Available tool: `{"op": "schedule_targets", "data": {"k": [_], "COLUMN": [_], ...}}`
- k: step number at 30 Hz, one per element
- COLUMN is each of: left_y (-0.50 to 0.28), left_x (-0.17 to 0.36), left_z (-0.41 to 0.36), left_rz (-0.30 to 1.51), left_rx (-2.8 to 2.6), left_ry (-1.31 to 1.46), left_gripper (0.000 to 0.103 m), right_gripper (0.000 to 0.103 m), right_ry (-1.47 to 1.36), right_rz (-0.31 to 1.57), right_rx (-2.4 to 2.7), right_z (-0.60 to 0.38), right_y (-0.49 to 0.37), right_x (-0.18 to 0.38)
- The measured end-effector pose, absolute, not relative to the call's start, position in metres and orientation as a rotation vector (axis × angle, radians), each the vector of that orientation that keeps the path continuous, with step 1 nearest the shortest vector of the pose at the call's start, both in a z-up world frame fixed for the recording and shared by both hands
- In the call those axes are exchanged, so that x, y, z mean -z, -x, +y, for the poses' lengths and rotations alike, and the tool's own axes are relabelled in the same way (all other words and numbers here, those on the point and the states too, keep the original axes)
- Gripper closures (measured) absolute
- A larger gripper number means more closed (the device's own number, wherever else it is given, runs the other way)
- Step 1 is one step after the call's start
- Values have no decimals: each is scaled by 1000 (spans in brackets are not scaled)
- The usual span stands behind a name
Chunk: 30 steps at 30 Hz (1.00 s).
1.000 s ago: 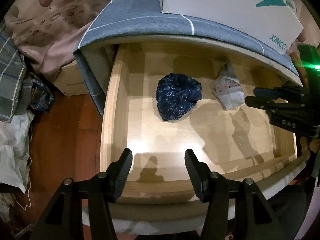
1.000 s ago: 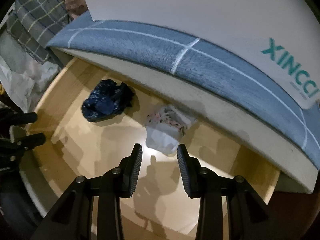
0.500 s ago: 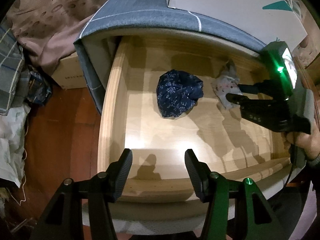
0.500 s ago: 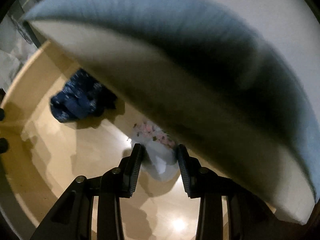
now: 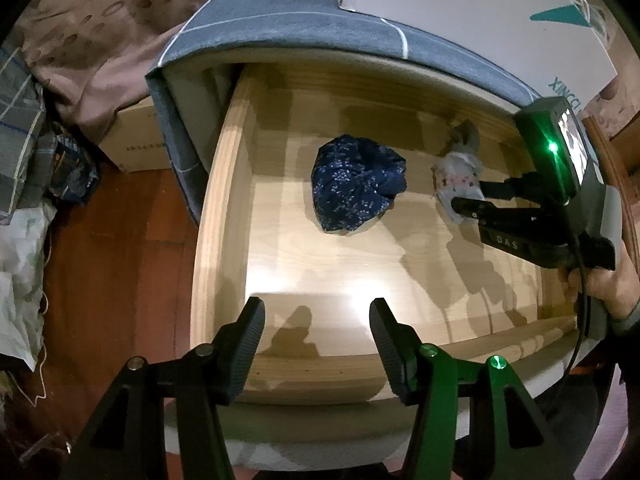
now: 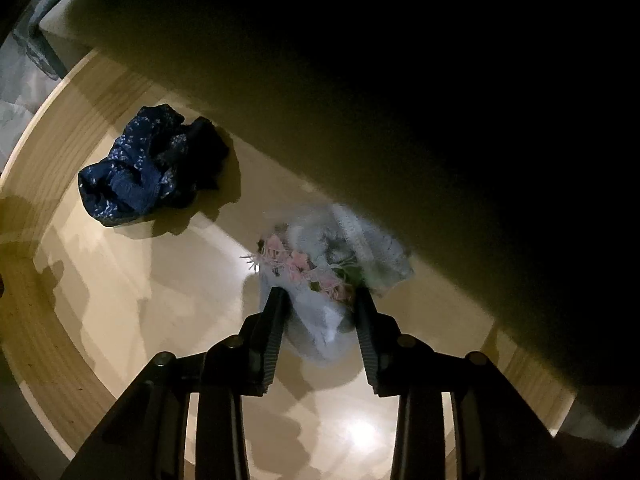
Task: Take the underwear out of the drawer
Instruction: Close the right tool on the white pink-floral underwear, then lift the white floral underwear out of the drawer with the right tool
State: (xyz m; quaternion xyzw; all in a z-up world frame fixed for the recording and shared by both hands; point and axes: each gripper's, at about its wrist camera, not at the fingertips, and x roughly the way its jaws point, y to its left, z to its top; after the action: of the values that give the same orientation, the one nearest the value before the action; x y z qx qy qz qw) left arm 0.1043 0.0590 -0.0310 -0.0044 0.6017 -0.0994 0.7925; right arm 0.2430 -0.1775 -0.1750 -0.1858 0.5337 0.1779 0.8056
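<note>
An open wooden drawer [image 5: 218, 216] holds two crumpled pieces of underwear. The dark blue dotted one [image 5: 356, 188] lies mid-drawer and shows in the right wrist view [image 6: 148, 172] at the left. The white one with pink flowers [image 5: 458, 172] lies at the back right, under the bed edge. My right gripper [image 6: 320, 300] is open with its fingers on either side of the white underwear [image 6: 320, 272]; it shows in the left wrist view [image 5: 468, 196] too. My left gripper [image 5: 316, 320] is open and empty above the drawer's front edge.
A mattress with a blue checked cover [image 5: 280, 20] overhangs the drawer's back, with a white box [image 5: 460, 12] on top. The overhang [image 6: 400, 100] is close above my right gripper. Cardboard box [image 5: 136, 140] and clothes lie on the floor at left.
My right gripper has moved forward and down into the drawer, under the mattress edge, until its fingers straddle the white underwear. My left gripper has stayed in place.
</note>
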Motion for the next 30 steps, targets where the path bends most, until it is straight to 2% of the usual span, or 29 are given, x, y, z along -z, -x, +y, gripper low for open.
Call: {"op": "schedule_targets", "data": {"k": [6, 20, 27, 30], "left_y": [-105, -107, -107, -107], "left_x": [32, 34, 34, 35], "left_z": [61, 61, 60, 60], "left_rz": [1296, 1305, 1309, 1310], "left_rx": [215, 223, 225, 225], "left_ry": [35, 54, 59, 58], "left_gripper": [47, 47, 47, 47], "right_gripper": [76, 77, 77, 77], "right_ry": [376, 422, 430, 439], "right_rz": [1161, 1271, 1334, 1364], "right_rx": [-385, -395, -386, -369], "right_z": [-181, -185, -218, -211], "right_y": [-243, -224, -196, -212], "right_x": [177, 187, 193, 195]}}
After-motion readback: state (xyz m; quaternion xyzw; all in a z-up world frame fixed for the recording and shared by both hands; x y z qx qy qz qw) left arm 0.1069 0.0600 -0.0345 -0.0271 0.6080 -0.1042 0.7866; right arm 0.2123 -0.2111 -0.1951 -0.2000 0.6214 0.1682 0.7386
